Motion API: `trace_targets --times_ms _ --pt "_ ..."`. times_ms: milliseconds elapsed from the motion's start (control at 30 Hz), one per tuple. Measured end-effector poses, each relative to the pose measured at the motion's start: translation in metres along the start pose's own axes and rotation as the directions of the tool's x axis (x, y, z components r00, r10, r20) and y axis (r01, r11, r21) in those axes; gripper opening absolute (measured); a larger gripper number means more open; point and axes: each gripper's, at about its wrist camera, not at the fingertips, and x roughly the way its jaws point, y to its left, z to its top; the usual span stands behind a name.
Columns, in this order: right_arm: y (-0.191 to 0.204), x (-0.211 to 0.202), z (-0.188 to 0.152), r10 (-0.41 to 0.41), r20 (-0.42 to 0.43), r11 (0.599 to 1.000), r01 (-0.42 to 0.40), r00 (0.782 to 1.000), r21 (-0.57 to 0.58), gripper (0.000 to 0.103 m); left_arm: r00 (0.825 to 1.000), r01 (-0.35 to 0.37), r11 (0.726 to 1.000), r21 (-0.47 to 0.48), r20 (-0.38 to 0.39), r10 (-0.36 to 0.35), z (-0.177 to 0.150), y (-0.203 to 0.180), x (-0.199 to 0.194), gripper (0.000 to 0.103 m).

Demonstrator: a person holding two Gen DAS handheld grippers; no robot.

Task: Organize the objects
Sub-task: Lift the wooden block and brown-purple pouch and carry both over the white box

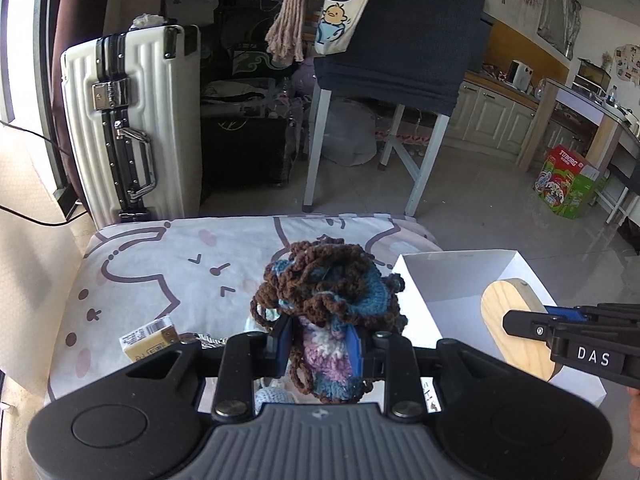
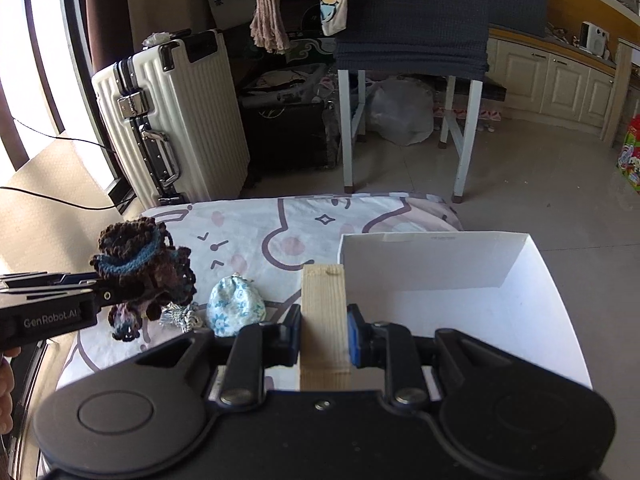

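My left gripper (image 1: 320, 340) is shut on a crocheted pouch (image 1: 328, 300) of brown, blue and pink yarn, held above a cartoon-print cushion (image 1: 180, 264). From the right wrist view the same pouch (image 2: 140, 264) bunches out past the left gripper (image 2: 102, 294) at the left edge. My right gripper (image 2: 324, 336) is shut on a pale wooden block (image 2: 323, 320), just left of an open white box (image 2: 440, 264). In the left wrist view that wooden block (image 1: 504, 300) shows a rounded end over the white box (image 1: 452, 276), clamped by the right gripper (image 1: 520, 326).
On the cushion lie a blue floral pouch (image 2: 236, 308), a crinkled silver item (image 2: 178, 316) and a yellow packet (image 1: 150, 340). A white suitcase (image 1: 132, 120) stands behind at the left, a cloth-draped white-legged table (image 1: 400, 40) beyond, and a green carton (image 1: 568, 184) on the floor.
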Motion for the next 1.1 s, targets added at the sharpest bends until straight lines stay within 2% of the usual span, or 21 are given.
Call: trace_targets --times_ms 467,700,967,1100 --pt "-0.06 -0.014 -0.006 -0.066 0.002 0.996 0.065 0.998 0.066 0.024 0.994 0.106 0.991 0.076 -0.025 -0.104 -0.002 -0.058 0.018 0.03" --pt "-0.083 -0.014 -0.011 -0.09 -0.017 0.993 0.091 0.996 0.075 0.024 0.99 0.136 0.984 0.116 -0.044 -0.131 -0.005 -0.078 0.024 0.03" --pt "-0.108 -0.006 -0.01 -0.1 -0.053 0.992 0.103 0.994 0.074 0.024 0.983 0.175 0.966 0.188 -0.088 -0.161 -0.015 -0.122 0.039 0.03" --pt "-0.121 0.006 -0.015 -0.105 -0.102 0.988 0.115 0.989 0.104 0.024 0.974 0.193 0.964 0.181 -0.15 -0.167 -0.024 -0.141 0.063 0.03"
